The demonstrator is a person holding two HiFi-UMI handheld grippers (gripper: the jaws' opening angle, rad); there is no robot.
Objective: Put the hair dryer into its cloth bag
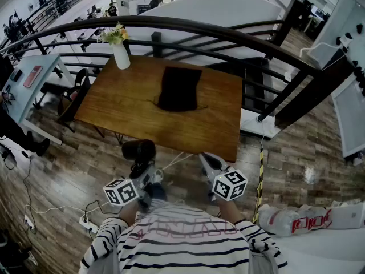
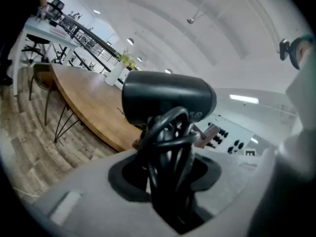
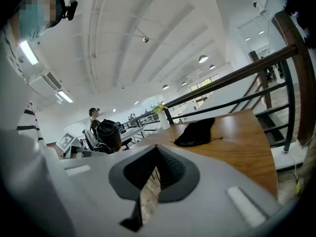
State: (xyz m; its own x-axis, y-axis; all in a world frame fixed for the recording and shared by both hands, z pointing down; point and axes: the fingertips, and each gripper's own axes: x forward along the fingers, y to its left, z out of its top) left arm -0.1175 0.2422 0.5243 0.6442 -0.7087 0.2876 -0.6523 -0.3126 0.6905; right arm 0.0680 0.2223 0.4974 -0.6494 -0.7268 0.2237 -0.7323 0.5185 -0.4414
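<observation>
Black hair dryer (image 1: 138, 150) sits clamped by its handle in my left gripper (image 1: 142, 168), just short of the table (image 1: 122, 110) where the cloth bag (image 1: 179, 88) lies; my right gripper (image 1: 206, 159), closed and empty, should next open that bag's mouth, I reckon.

A wooden table (image 1: 131, 116) stands beside a curved black railing (image 1: 228, 36), with a white vase (image 1: 121, 56) of flowers at its far left corner (a dark chair (image 1: 73, 96) sits beside that end), on plank flooring (image 1: 68, 164).
</observation>
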